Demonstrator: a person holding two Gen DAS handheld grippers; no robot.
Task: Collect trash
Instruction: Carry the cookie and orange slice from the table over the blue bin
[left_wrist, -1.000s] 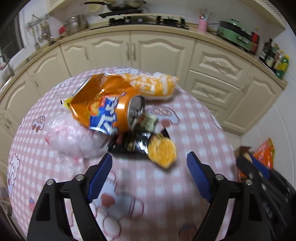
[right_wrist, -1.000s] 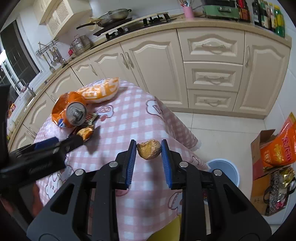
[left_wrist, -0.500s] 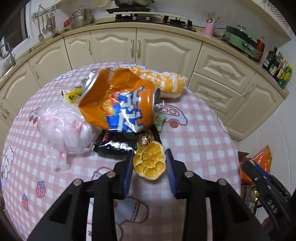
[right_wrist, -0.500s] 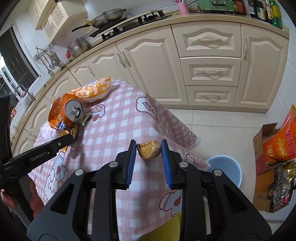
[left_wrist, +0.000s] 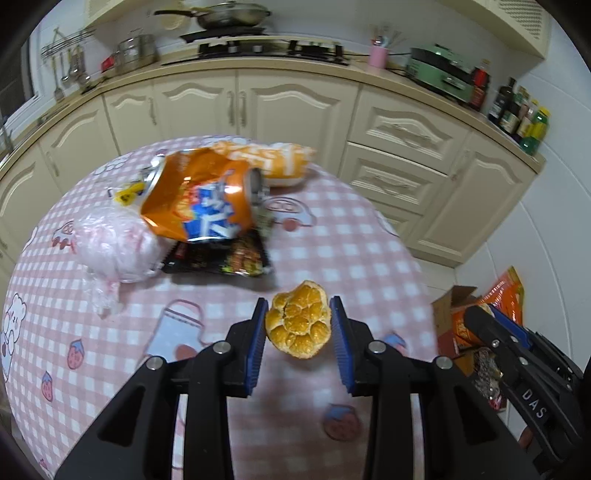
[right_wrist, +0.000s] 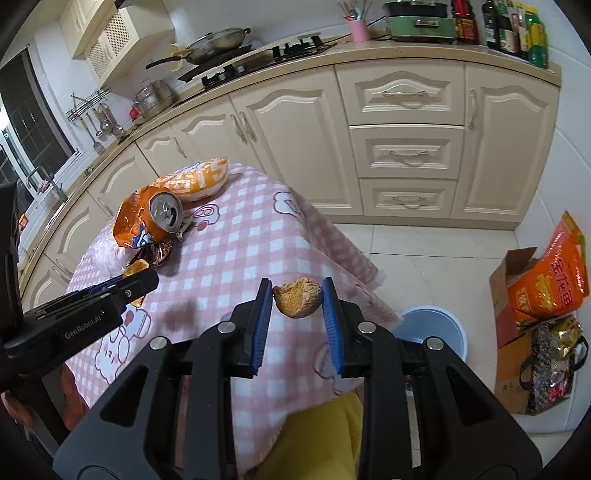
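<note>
My left gripper (left_wrist: 298, 326) is shut on an orange peel (left_wrist: 298, 325) and holds it above the pink checked table (left_wrist: 351, 254). My right gripper (right_wrist: 297, 308) is shut on a brown peel piece (right_wrist: 297, 297) near the table's right edge, above and left of a blue bin (right_wrist: 434, 326) on the floor. On the table lie a crushed orange can (left_wrist: 203, 201), a black snack wrapper (left_wrist: 218, 256), a pink plastic bag (left_wrist: 116, 245) and an orange-and-white snack bag (left_wrist: 277, 160).
Cream kitchen cabinets (right_wrist: 402, 147) stand behind the table. A cardboard box with orange bags (right_wrist: 543, 284) sits on the floor to the right of the bin. My left gripper's arm (right_wrist: 85, 314) shows at the left of the right wrist view.
My left gripper closed on the orange peel and lifted it away from the trash pile toward the table's right side. My right gripper kept its piece and moved slightly toward the bin.
</note>
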